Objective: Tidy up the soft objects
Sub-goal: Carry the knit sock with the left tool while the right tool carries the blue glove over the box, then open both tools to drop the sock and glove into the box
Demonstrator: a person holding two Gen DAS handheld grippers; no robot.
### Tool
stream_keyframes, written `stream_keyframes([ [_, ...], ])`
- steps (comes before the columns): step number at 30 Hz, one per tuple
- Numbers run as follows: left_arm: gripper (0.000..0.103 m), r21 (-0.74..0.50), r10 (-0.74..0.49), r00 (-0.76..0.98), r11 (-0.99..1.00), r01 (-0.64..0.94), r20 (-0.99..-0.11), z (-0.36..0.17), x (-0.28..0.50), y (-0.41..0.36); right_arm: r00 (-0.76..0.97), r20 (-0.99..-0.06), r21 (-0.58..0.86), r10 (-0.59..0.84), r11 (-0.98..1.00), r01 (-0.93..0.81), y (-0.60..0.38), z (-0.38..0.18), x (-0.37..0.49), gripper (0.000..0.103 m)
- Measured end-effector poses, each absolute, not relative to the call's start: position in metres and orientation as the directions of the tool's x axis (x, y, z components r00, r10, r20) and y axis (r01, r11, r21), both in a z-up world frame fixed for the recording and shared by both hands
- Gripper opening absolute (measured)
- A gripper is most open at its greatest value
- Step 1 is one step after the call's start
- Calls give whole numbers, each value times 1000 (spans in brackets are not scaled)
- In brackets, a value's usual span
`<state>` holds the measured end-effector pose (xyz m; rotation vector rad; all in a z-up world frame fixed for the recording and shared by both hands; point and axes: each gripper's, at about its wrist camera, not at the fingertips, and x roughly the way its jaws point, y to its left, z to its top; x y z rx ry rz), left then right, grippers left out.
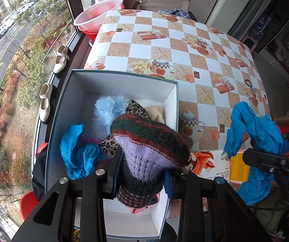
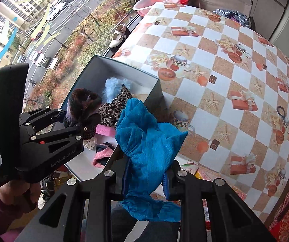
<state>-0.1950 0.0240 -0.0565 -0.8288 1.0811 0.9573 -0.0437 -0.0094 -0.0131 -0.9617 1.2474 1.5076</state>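
**Knit hat over box, blue cloth waiting**

Left hand-held gripper (image 1: 144, 173) pinches a striped knit hat (image 1: 150, 141) above the open box (image 1: 124, 80); lower it into the free near end, then let go. Blue cloth (image 1: 78, 153), leopard fabric (image 1: 136, 109) and fluffy piece (image 1: 108, 109) crowd the box. Right hand-held gripper (image 2: 146, 179) pinches another blue cloth (image 2: 148, 141) near the box's right wall, over the surface (image 2: 235, 84); keep it clear.
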Motion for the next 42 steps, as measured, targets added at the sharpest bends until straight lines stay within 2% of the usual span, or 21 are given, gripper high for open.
stream_keyframes([
  [17, 37, -85, 188, 125, 210, -974, -974, -81, -271, 16, -302, -949, 279, 93, -205, -938, 14, -25, -130, 27],
  [39, 37, -89, 170, 117, 165, -982, -978, -91, -287, 14, -286, -956, 258, 69, -273, -927, 42, -33, -169, 27],
  [42, 41, -86, 183, 117, 167, -982, -976, -89, -287, 13, -287, -955, 258, 69, -274, -926, 45, -33, -171, 27],
])
